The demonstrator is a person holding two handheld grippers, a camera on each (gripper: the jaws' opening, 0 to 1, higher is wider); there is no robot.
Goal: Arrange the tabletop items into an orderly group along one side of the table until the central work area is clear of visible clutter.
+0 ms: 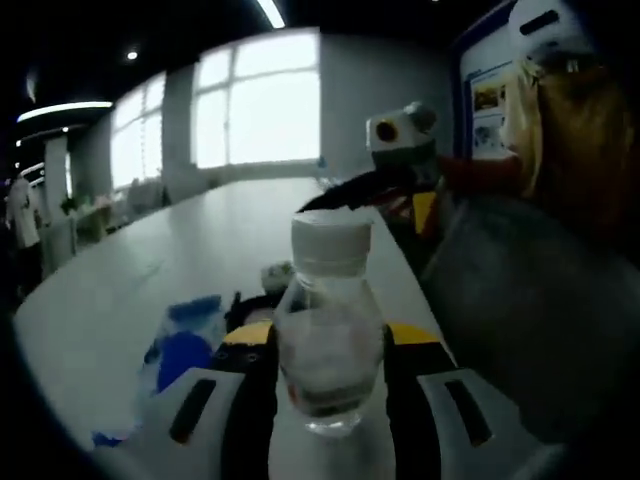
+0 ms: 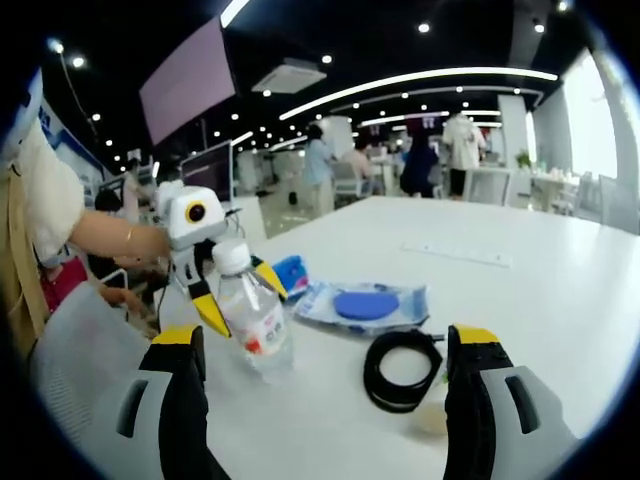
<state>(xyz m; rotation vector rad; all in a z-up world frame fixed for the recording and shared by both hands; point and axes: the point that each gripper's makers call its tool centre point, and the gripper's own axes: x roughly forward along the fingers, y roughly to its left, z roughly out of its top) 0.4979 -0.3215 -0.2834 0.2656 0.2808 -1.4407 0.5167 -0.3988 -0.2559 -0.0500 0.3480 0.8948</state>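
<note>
1. Current state: the left gripper [image 2: 232,300] is closed on the clear plastic bottle [image 2: 253,312], its yellow-tipped jaws on either side of the bottle body. In the left gripper view the bottle [image 1: 328,335] stands upright between that gripper's own jaws, white cap up, a little liquid visible in the lower part.
2. The right gripper [image 2: 325,400] is spread wide and holds nothing. It hovers over the white table [image 2: 520,290].
3. Remaining clutter near the table's middle: a black cable coil [image 2: 402,368] just ahead of the right gripper, and a clear bag with a blue disc [image 2: 362,304] beyond it, near the bottle. A small blue item [image 2: 291,272] lies behind the bottle; what it is cannot be made out.
4. Step in hand, by judgement: move the bottle to the chosen side of the table.
5. Keep the bottle vertical during transport so the liquid does not shift the load in the grip.
6. Lower it until the base sits flat on the table, then release; do not drop it, since a nearly empty bottle tips easily.
7. Place it close to the table edge but not overhanging, leaving room beside it for the bag and the coil.
</note>
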